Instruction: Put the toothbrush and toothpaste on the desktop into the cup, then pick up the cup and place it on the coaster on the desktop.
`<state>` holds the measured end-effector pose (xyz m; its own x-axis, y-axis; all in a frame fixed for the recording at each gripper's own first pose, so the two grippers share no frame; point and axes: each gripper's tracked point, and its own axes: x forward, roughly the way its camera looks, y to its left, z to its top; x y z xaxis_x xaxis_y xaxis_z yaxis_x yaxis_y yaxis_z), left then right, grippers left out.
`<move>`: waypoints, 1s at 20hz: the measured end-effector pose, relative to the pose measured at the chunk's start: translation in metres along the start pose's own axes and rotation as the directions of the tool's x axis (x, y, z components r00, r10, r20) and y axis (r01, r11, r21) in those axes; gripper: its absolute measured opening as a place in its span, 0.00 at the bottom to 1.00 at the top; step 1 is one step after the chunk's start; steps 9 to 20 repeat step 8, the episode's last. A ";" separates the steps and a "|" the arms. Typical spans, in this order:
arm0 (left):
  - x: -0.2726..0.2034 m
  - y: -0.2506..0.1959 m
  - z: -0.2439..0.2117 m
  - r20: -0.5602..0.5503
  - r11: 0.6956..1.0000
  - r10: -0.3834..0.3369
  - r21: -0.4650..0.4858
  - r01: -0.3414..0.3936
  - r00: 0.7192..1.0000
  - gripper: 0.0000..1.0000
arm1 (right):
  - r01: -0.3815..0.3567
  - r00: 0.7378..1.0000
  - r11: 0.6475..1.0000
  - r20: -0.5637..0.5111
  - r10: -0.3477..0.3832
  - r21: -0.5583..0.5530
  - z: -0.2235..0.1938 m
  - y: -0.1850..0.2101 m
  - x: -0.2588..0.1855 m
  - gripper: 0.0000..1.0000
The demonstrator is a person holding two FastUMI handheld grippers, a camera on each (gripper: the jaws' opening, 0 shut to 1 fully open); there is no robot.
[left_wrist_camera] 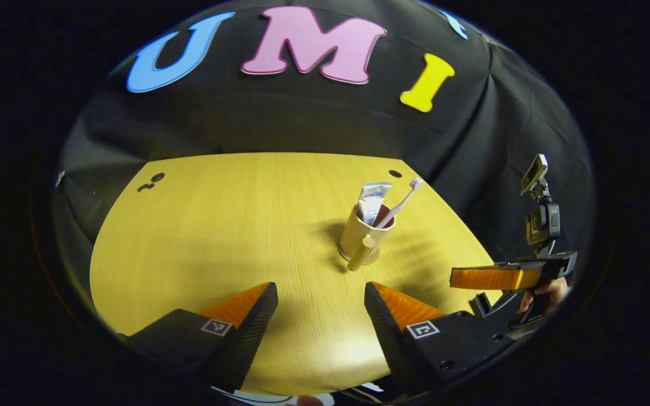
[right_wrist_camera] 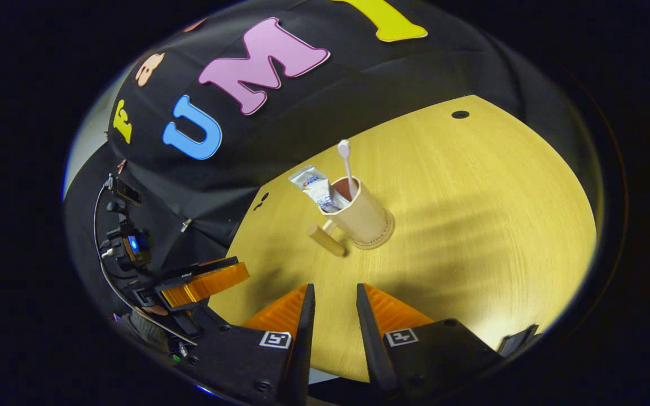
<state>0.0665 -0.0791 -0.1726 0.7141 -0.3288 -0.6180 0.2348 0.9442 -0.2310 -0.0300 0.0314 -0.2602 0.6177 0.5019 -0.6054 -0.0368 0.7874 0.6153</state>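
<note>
Tan, smooth-walled cup with a stub handle (left_wrist_camera: 365, 234) stands upright on the yellow wood-grain bench (left_wrist_camera: 218, 225), seated on a thin round coaster (right_wrist_camera: 374, 241) whose rim shows around the base in the right gripper view. Inside the cup lean 2 items: a white toothpaste tube (left_wrist_camera: 372, 200) and a pale pink toothbrush (left_wrist_camera: 401, 203) with its bristle head uppermost, both projecting above the rim.

Left hand-held gripper (left_wrist_camera: 320, 307): jaws wide apart, holding nothing, set short of the cup with bare bench between. Right hand-held gripper (right_wrist_camera: 333, 310): jaws parted by a narrow gap, holding nothing, likewise clear of the cup. In the left gripper view the right unit appears at the right edge, gripped by a hand (left_wrist_camera: 548, 293).

Judgement: with both items in the cup and the cup over the coaster, the task appears essentially complete.

Handling assessment: the cup looks rigid and light, its wall smooth and possibly slippery; the tall contents raise the balance point, so a tilt could tip them out. Best hold, if any is needed, is across the body below the rim or on the handle, jaws opened wider than the cup.
</note>
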 end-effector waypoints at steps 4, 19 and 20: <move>-0.038 0.019 -0.003 0.077 0.997 0.047 -0.066 -0.042 0.996 0.96 | -0.031 0.999 0.999 -0.008 0.031 -0.013 -0.001 0.023 0.006 0.45; -0.074 0.037 -0.013 0.120 0.991 0.095 -0.104 -0.082 0.988 0.95 | -0.034 0.999 0.998 -0.013 0.033 -0.053 0.000 0.039 0.009 0.46; -0.074 0.037 -0.013 0.120 0.991 0.095 -0.104 -0.082 0.988 0.95 | -0.034 0.999 0.998 -0.013 0.033 -0.053 0.000 0.039 0.009 0.46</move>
